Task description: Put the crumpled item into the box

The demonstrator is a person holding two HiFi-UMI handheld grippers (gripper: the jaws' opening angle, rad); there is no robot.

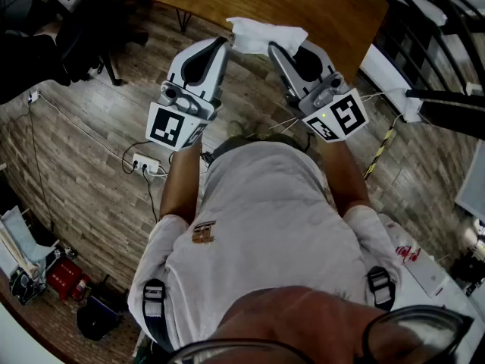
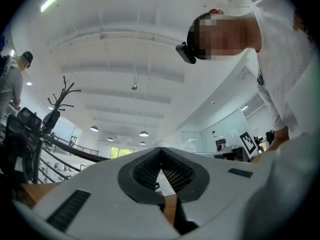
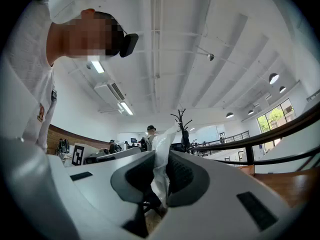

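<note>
The right gripper (image 3: 162, 159) is clamped on the crumpled item (image 1: 267, 35), a thin white sheet pinched between its pads and sticking out past the tips. The left gripper (image 2: 161, 151) has its tips pressed together. A pale sliver shows in the gap lower down, perhaps the same sheet, but it is too narrow to tell.

In the head view both grippers are raised side by side before the person's chest. Their tips are close together and the item is bunched at the tips. It hangs over the near edge of a wooden table (image 1: 318, 2). The shirt (image 1: 258, 226) fills the lower half of that view and hides the floor straight below.

On the plank floor (image 1: 83, 112) to the left lie a power strip (image 1: 144, 163) and its cables, with red gear (image 1: 64, 277) further down. Both gripper views tilt up at the ceiling. A coat rack (image 3: 182, 120), a railing (image 3: 260, 143) and a capped person (image 3: 149, 133) stand far off.
</note>
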